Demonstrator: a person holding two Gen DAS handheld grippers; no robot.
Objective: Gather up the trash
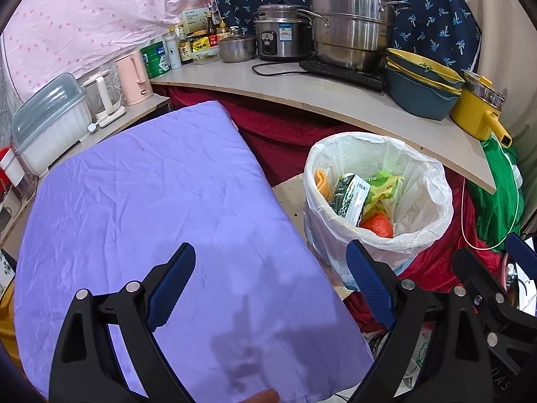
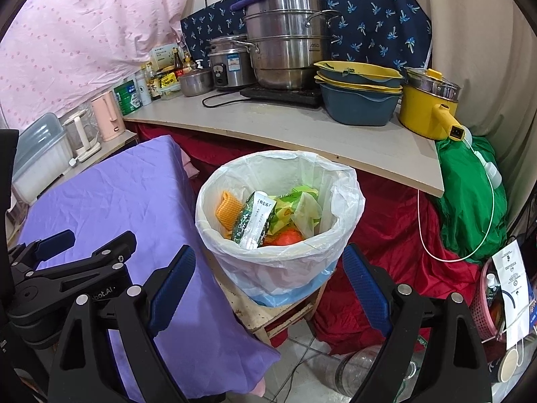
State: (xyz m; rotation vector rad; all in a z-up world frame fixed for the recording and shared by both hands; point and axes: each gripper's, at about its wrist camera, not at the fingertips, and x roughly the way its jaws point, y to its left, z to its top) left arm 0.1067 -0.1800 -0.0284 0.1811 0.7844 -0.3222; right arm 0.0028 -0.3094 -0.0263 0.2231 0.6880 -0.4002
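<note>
The trash bin (image 1: 426, 201) (image 2: 282, 262) with a white liner stands on a low wooden stool (image 2: 268, 315). In it lie a green-and-white carton (image 1: 349, 198) (image 2: 255, 221), green wrappers (image 2: 298, 201), an orange item (image 2: 285, 236) and a yellow ribbed piece (image 2: 228, 210). My left gripper (image 1: 272, 285) is open and empty above the purple cloth (image 1: 151, 201), left of the bin. My right gripper (image 2: 270, 282) is open and empty too, with the bin's near wall showing between its fingers. The left gripper's blue finger (image 2: 53, 241) shows at the left edge of the right wrist view.
A curved shelf (image 2: 302, 127) behind the bin carries steel pots (image 2: 285, 50), stacked basins (image 2: 359, 100), a yellow pot (image 2: 429, 107) and bottles. Red cloth (image 2: 386, 235) and a green bag (image 2: 470, 194) hang below. A clear plastic bottle (image 2: 352, 366) lies on the floor; a pink basket (image 2: 483, 309) stands right.
</note>
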